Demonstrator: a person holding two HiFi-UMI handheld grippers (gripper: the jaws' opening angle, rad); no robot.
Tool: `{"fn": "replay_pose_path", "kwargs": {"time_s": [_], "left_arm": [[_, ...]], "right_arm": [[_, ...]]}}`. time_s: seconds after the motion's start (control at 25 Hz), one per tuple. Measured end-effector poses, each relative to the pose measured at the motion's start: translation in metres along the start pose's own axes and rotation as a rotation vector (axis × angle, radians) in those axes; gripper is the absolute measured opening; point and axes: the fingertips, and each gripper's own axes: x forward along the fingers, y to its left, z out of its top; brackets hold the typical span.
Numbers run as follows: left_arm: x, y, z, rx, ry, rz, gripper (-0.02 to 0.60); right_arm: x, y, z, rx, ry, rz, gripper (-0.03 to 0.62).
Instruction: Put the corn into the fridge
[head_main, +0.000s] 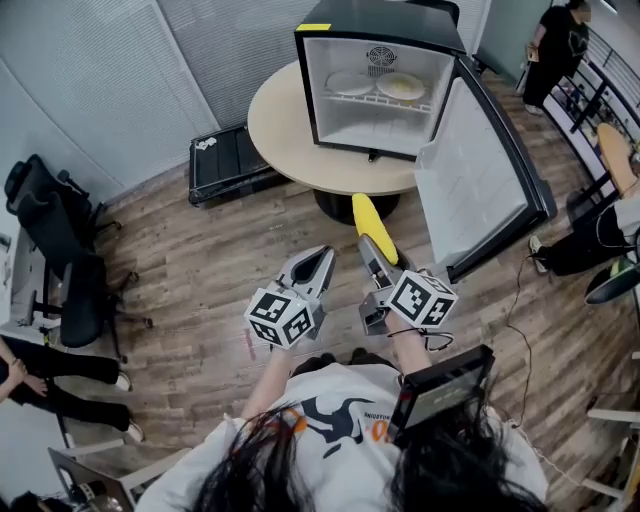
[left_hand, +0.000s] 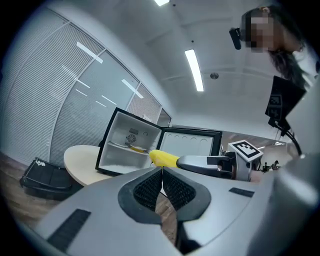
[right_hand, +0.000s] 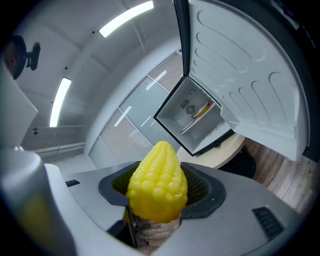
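A yellow corn cob (head_main: 368, 215) (right_hand: 157, 182) (left_hand: 163, 158) sticks forward out of my right gripper (head_main: 376, 250) (right_hand: 158, 200), whose jaws are shut on it. The small black fridge (head_main: 378, 85) (left_hand: 127, 145) (right_hand: 195, 117) stands on a round beige table (head_main: 285, 125) with its door (head_main: 478, 185) swung wide open to the right. Its white inside holds two plates (head_main: 380, 87) on the shelf. My left gripper (head_main: 312, 270) (left_hand: 161, 192) is beside the right one, jaws shut with nothing between them. Both grippers hover over the floor, short of the table.
A black case (head_main: 228, 160) lies on the wood floor left of the table. Office chairs (head_main: 60, 270) and a seated person's legs (head_main: 55, 385) are at the far left. Another person (head_main: 555, 45) stands at the back right, near desks.
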Motion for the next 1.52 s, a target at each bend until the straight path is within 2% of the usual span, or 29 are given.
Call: {"fn": "replay_pose_path", "kwargs": {"time_s": [0.92, 1.52], "left_arm": [[0.02, -0.025, -0.014, 0.017, 0.03, -0.024, 0.012], [0.041, -0.037, -0.022, 0.035, 0.033, 0.018, 0.012]], "right_arm": [[-0.023, -0.013, 0.004, -0.071, 0.055, -0.015, 0.25], [-0.023, -0.033, 0.012, -0.079, 0.097, 0.021, 0.25]]}}
